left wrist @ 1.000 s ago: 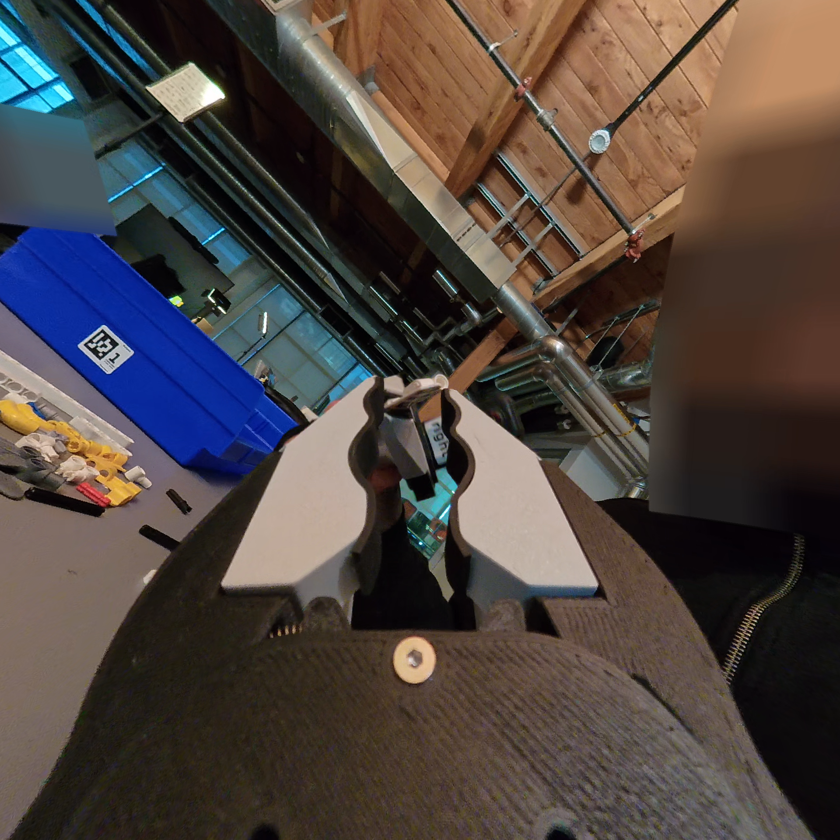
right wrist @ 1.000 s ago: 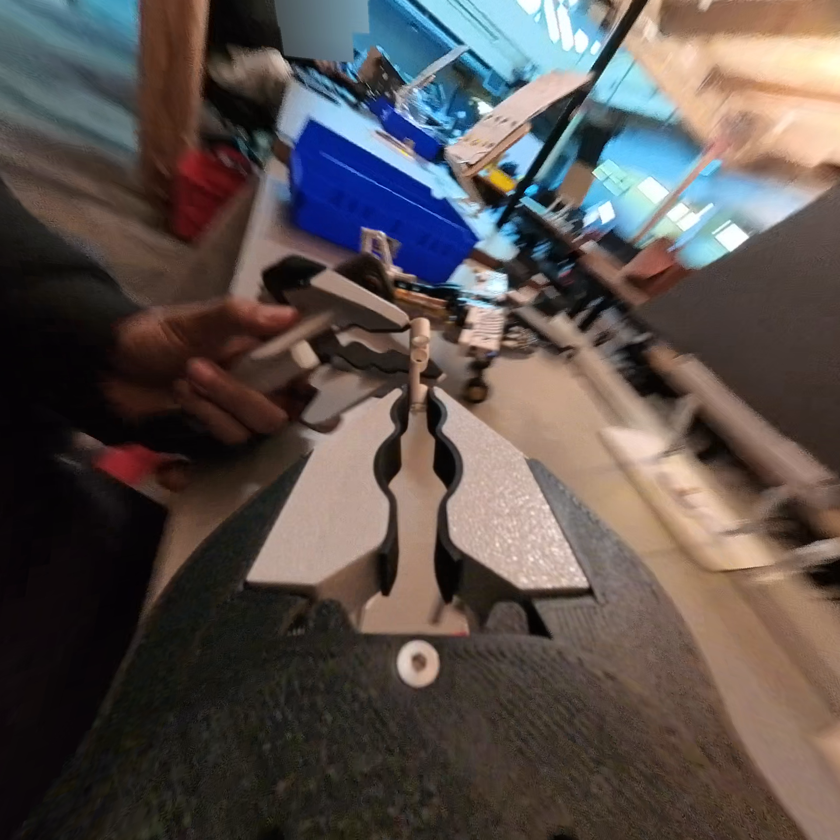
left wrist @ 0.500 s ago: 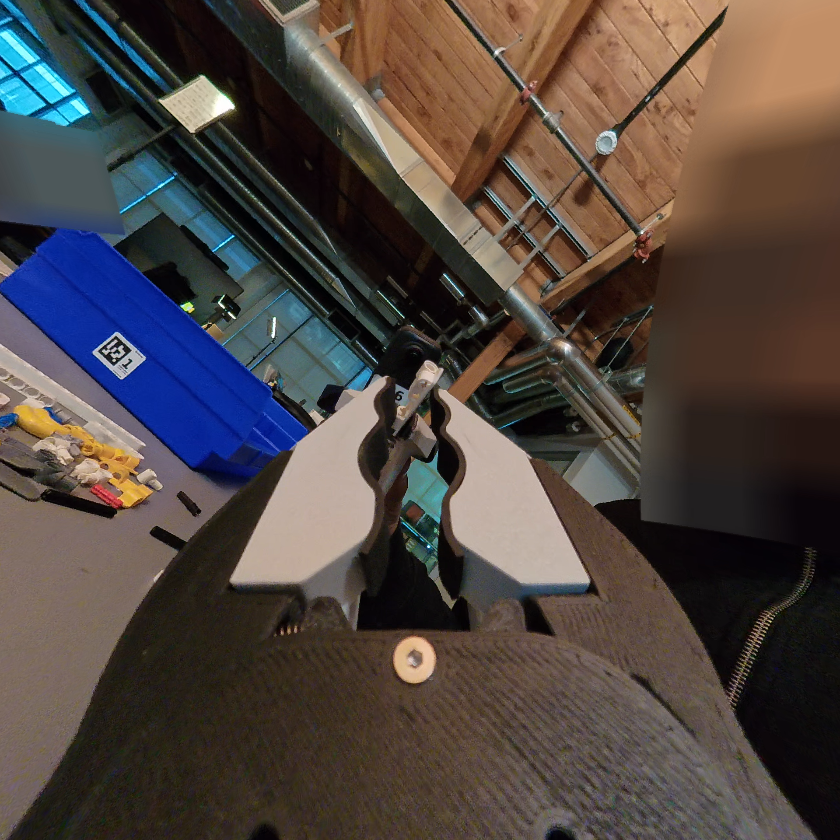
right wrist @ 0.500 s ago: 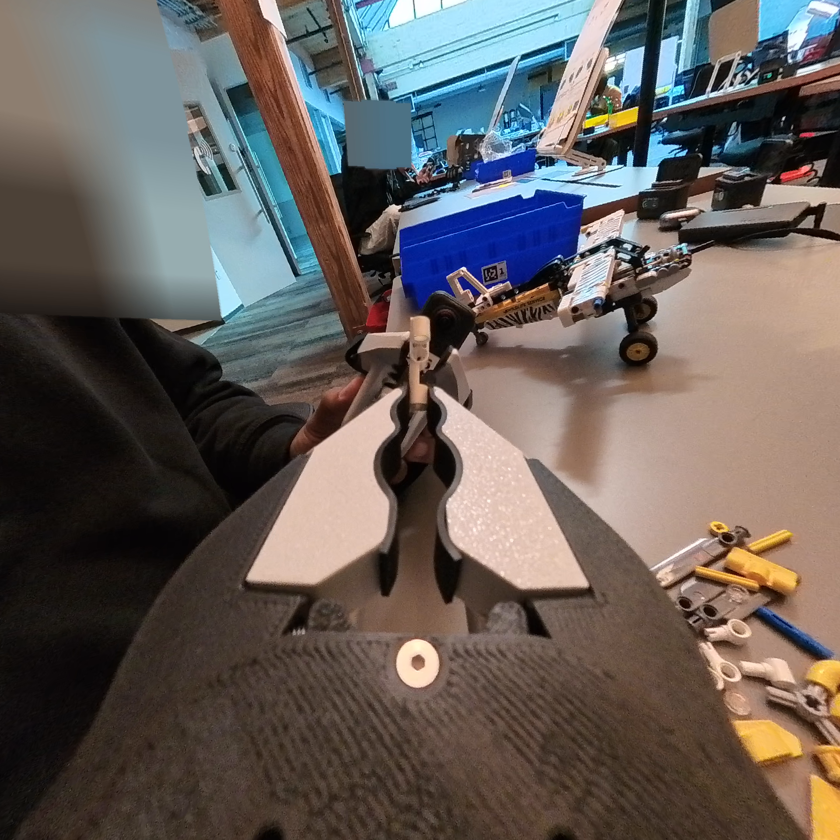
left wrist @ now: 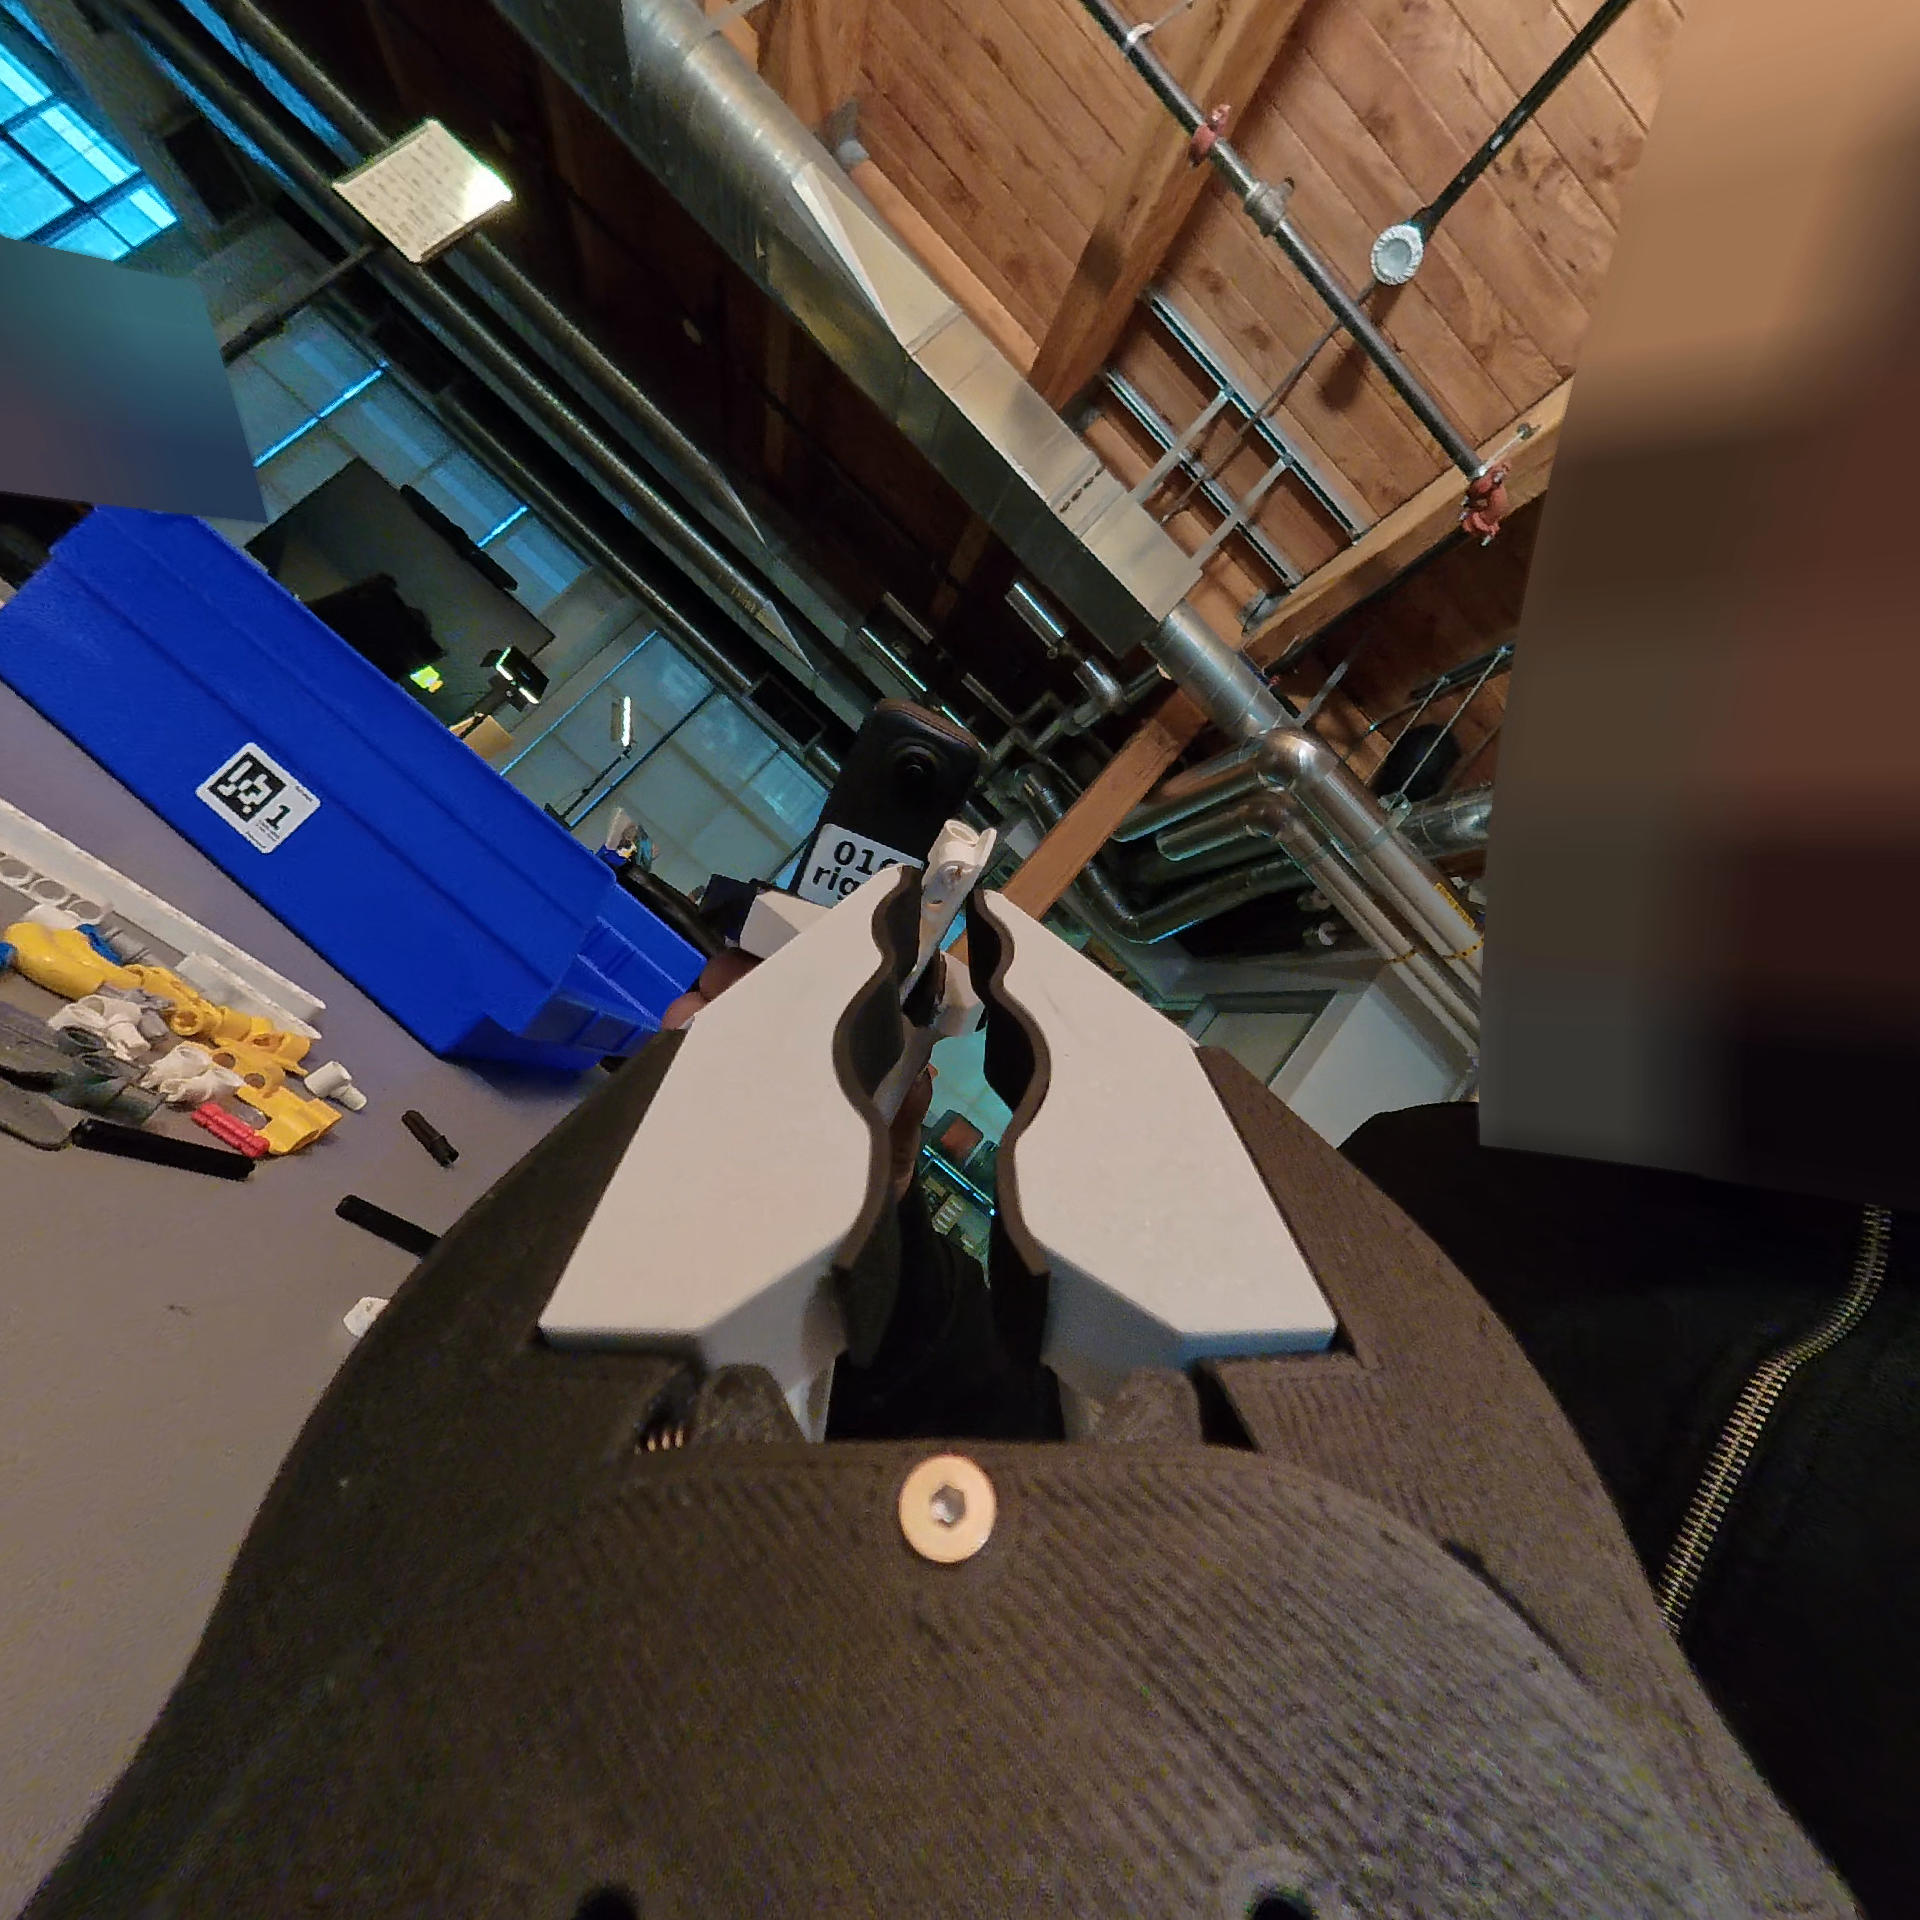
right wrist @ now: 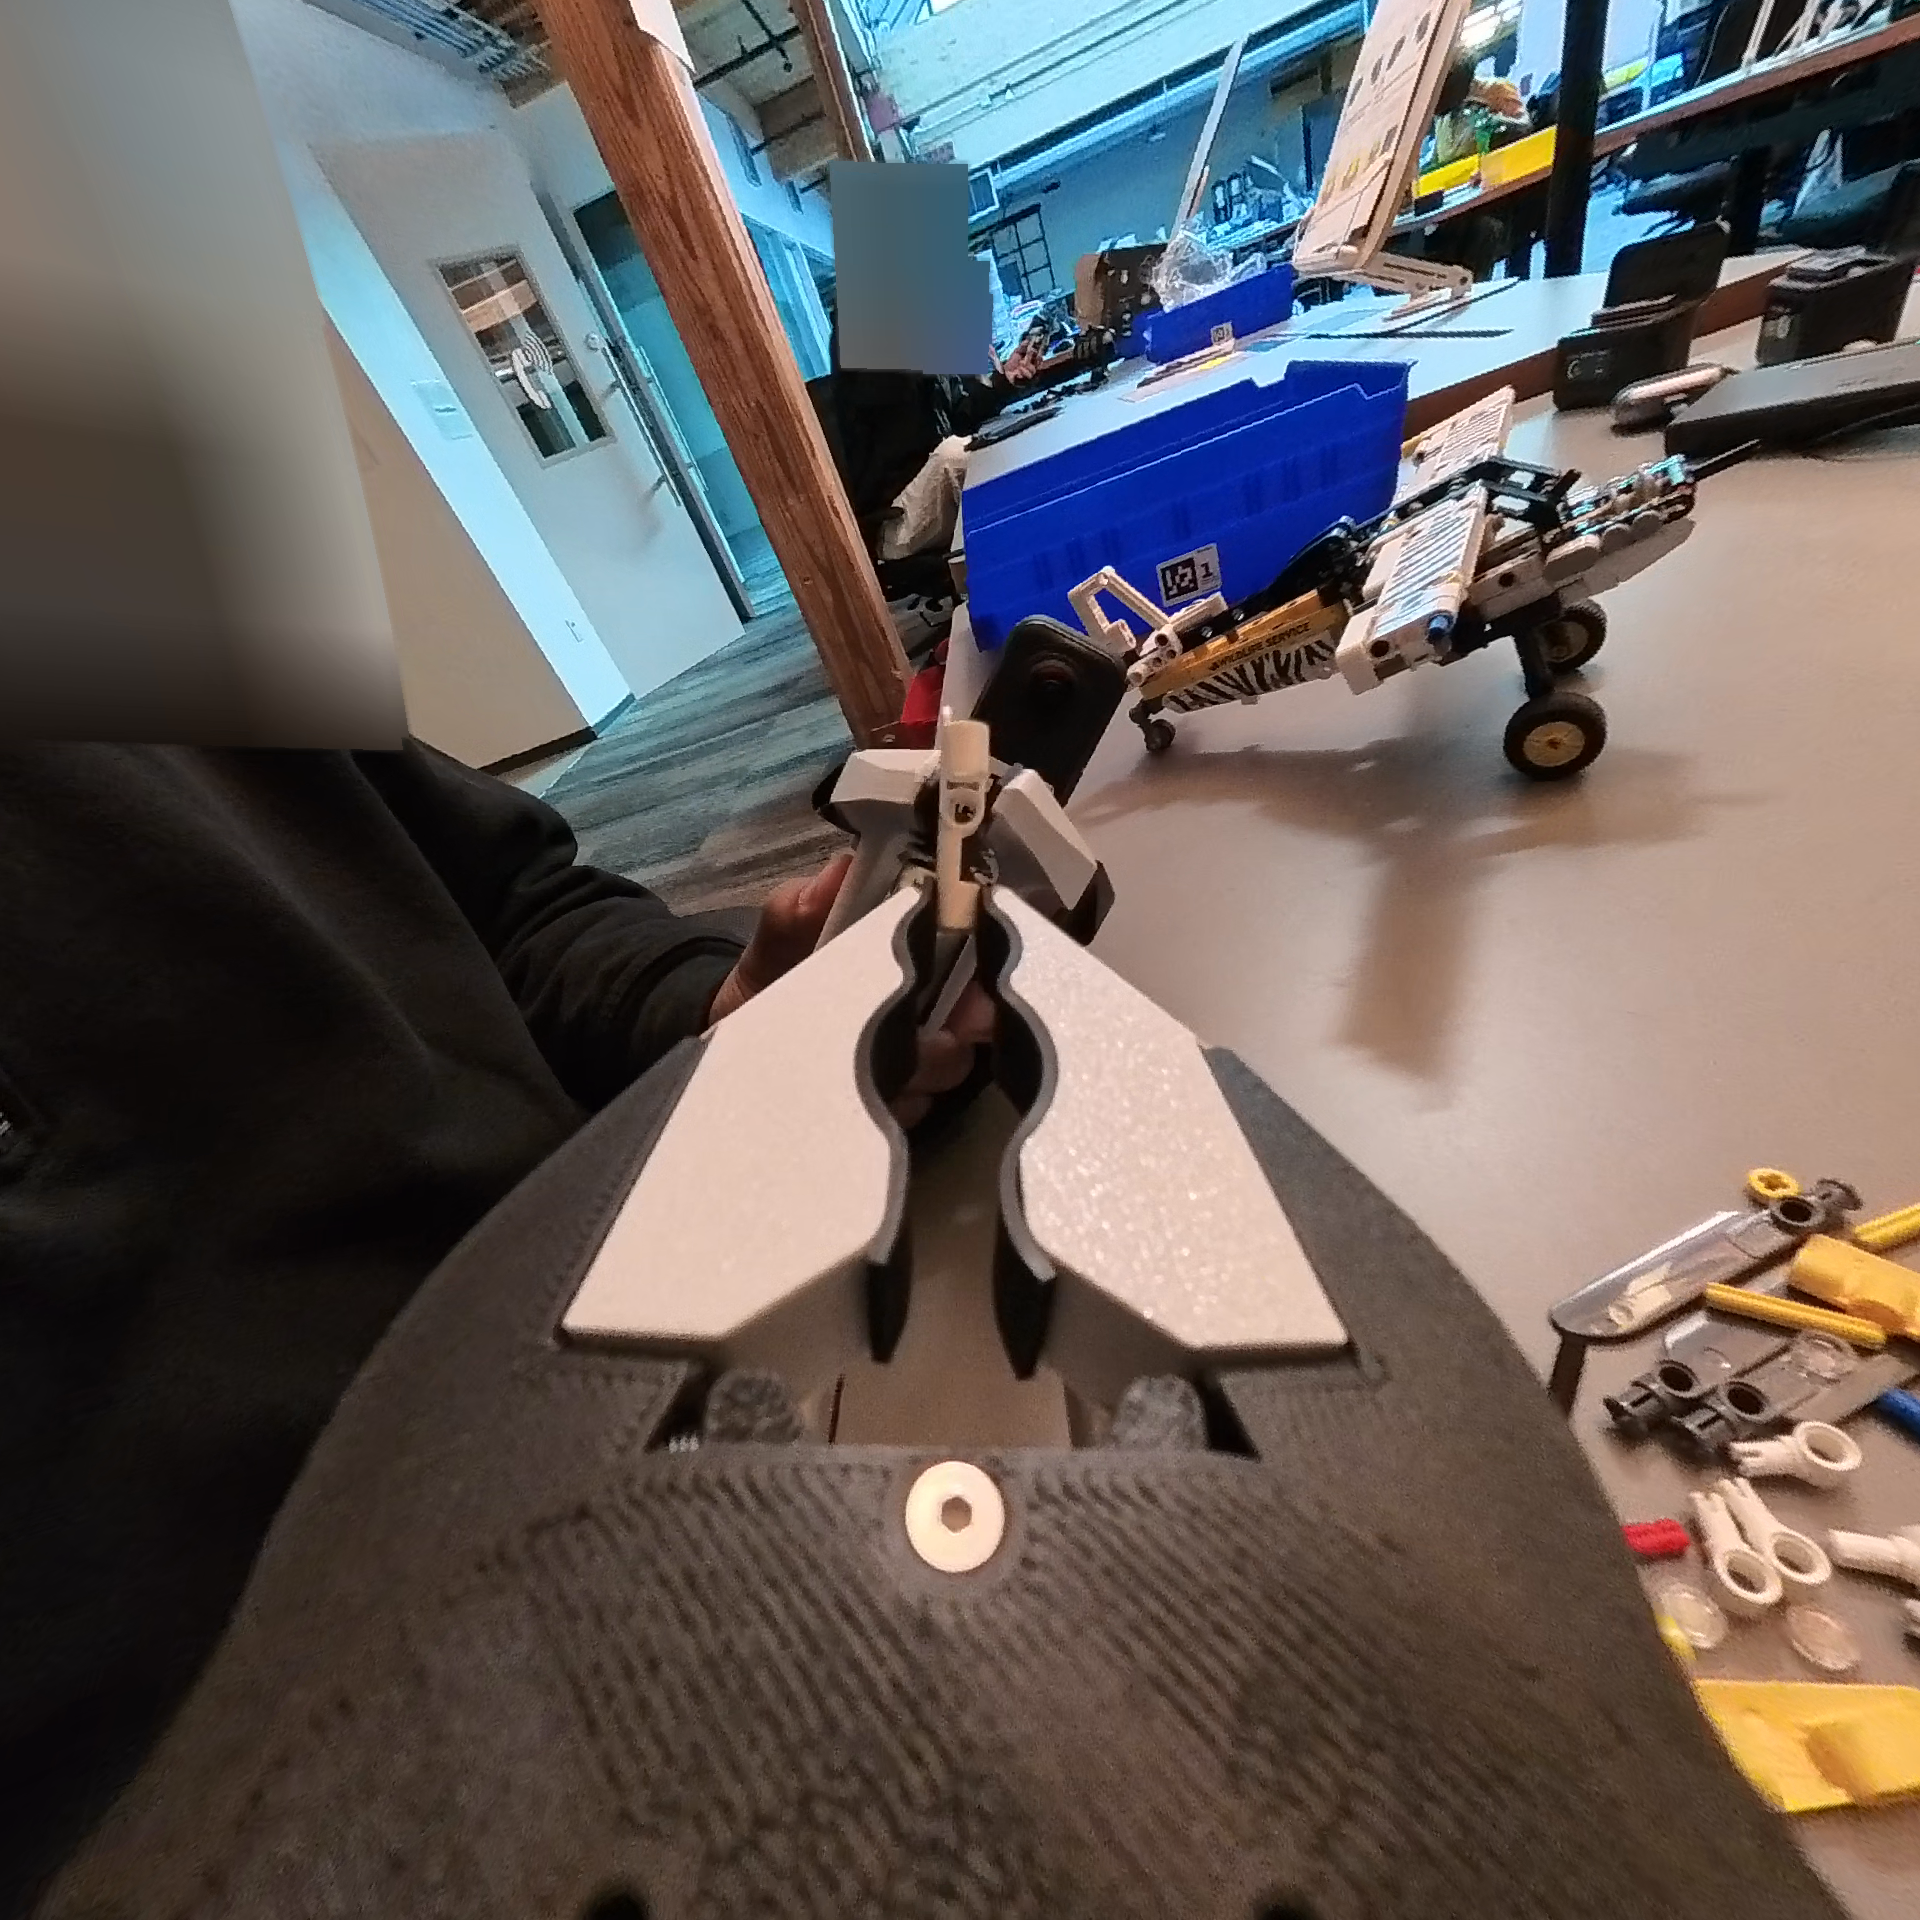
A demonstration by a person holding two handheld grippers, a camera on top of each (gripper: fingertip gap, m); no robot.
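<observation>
Both my jaws pinch one white connector piece (right wrist: 961,821) between them, left gripper (left wrist: 940,899) meeting right gripper (right wrist: 958,914); loose parts (right wrist: 1766,1475) lie beside on the worktop (right wrist: 1455,987).

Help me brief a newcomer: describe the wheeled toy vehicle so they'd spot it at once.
On the grey table, just right of the blue bin, stands a brick-built vehicle. Unlike the loose bricks nearer the camera, it is assembled, with black tyres and a zebra-striped side.
</observation>
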